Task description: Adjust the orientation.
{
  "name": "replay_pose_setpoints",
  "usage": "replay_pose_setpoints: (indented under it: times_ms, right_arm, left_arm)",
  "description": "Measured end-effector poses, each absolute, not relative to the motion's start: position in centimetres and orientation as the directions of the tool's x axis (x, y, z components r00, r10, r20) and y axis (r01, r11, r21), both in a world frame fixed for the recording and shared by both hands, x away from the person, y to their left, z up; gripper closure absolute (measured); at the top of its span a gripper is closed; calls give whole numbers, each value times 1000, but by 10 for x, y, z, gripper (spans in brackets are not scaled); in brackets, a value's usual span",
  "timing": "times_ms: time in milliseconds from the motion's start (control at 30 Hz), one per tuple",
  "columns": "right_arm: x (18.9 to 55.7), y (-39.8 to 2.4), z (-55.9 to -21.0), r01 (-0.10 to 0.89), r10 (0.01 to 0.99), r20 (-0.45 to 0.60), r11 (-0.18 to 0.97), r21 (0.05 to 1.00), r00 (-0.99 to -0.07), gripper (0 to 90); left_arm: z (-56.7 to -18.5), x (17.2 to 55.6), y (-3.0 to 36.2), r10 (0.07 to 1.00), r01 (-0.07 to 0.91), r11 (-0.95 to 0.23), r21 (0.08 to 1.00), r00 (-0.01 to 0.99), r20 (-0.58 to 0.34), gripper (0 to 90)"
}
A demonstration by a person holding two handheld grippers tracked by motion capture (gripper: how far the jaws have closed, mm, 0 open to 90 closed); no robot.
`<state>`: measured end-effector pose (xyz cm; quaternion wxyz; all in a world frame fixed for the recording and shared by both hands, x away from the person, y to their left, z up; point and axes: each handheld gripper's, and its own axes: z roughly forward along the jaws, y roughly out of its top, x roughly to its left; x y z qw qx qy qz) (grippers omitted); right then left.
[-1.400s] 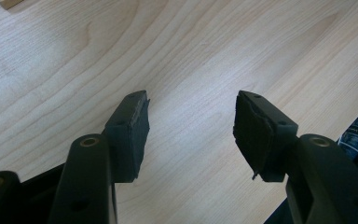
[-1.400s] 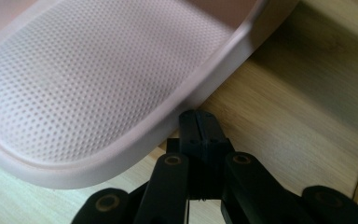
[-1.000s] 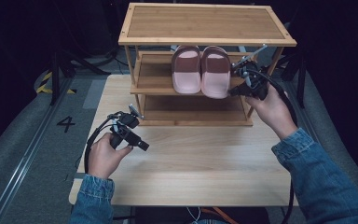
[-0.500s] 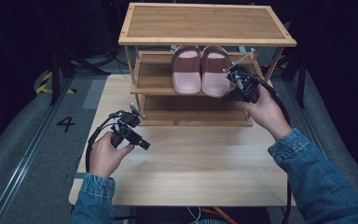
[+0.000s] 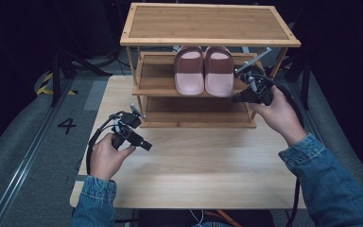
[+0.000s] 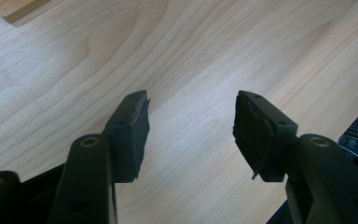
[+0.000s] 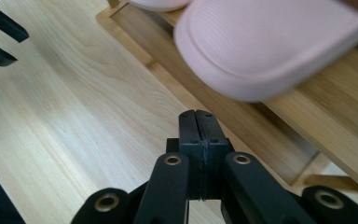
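Pink slippers (image 5: 204, 70) sit paired on the rack's middle shelf (image 5: 156, 85). The right gripper (image 5: 236, 99), jaws pressed together and empty, points at the nearer slipper's heel, seemingly to nudge it. The left gripper (image 6: 191, 133) rests wide open, holding nothing, over the table (image 5: 203, 170).

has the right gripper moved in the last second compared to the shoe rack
Yes. The right gripper has shifted left from beside the shoe rack's right post to the right slipper's front edge, jaws shut and empty.
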<state>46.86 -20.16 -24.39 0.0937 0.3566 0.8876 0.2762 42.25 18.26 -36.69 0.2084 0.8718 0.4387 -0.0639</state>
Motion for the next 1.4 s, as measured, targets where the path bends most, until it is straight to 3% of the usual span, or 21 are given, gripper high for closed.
replay_pose_setpoints:
  times_ms: [333, 700, 733, 967, 1400]
  right_arm:
    - [452, -249, -244, 605, 733, 19, 546, 580, -680, 894]
    - [431, -314, -264, 610, 785, -29, 503, 612, -619, 726]
    - [428, -326, -272, 606, 795, -38, 492, 626, -606, 626]
    - [418, -356, -307, 607, 816, -27, 451, 655, -577, 487]
    - [403, -377, -402, 646, 844, -3, 413, 642, -536, 471]
  left_arm:
    - [-364, 420, 189, 729, 777, -541, 322, 624, -282, 441]
    - [-373, 415, 212, 759, 791, -518, 325, 600, -253, 437]
    - [-374, 414, 213, 763, 795, -513, 325, 595, -252, 437]
    - [-382, 409, 216, 777, 789, -515, 336, 595, -207, 433]
    - [-406, 399, 213, 799, 784, -478, 396, 576, -176, 432]
